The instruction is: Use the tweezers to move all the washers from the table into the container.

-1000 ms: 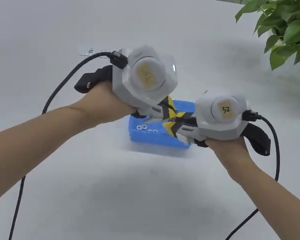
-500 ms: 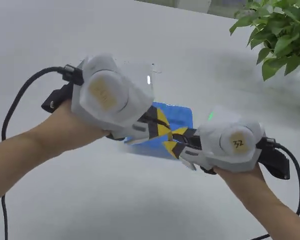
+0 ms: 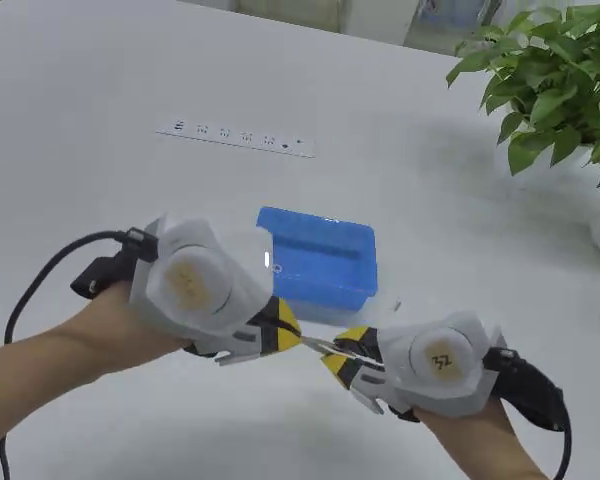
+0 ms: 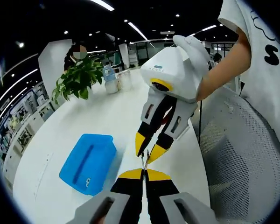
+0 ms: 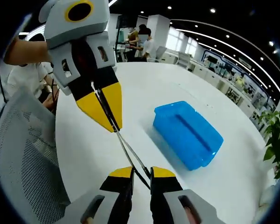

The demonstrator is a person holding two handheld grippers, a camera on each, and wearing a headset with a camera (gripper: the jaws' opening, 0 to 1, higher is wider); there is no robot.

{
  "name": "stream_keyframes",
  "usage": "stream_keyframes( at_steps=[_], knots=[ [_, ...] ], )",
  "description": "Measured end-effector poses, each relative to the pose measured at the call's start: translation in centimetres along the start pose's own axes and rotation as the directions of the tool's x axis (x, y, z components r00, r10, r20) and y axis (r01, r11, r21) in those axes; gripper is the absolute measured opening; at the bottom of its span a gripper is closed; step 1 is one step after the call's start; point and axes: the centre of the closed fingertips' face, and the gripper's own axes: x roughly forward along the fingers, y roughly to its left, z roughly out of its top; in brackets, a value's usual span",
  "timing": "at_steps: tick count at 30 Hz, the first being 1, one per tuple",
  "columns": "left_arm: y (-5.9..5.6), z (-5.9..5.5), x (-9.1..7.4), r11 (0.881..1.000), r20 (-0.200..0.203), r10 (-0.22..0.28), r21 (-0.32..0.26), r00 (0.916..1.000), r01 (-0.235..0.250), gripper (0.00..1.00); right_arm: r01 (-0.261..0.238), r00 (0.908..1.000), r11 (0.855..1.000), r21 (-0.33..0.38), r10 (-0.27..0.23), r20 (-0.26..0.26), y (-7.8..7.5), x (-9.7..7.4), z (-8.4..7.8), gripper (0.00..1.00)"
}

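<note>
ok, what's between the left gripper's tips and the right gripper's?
Thin metal tweezers bridge the gap from the left gripper to the right gripper, clearest in the right gripper view. The blue plastic container sits beyond them, not between.

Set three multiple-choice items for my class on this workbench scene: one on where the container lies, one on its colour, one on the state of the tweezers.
1. In the head view, the container lies: A) beyond both grippers B) on a chair C) between the person and the grippers
2. The container is: A) red B) blue C) green
3. The tweezers are: A) lying loose, ungripped B) inside the container C) held between the two grippers

Key: 1 A, it sits past the left gripper and right gripper; 2 B, its walls are blue; 3 C, both grippers' jaws close on them.
</note>
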Motion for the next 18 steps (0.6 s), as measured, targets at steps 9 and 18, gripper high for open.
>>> stream_keyframes(
  at_steps=[9,18],
  knots=[
    [-0.8,-4.3,2.0,0.999,-0.100,-0.037,0.005,0.9943,0.038,0.00,-0.014,0.9978,1.000,0.028,0.015,-0.065,1.2,1.7,-2.2,0.11],
    [-1.5,-7.9,2.8,0.994,-0.200,-0.090,-0.082,0.9756,0.075,0.00,0.013,0.9999,0.986,0.163,-0.014,0.004,1.1,-1.1,-1.0,0.20]
  ],
)
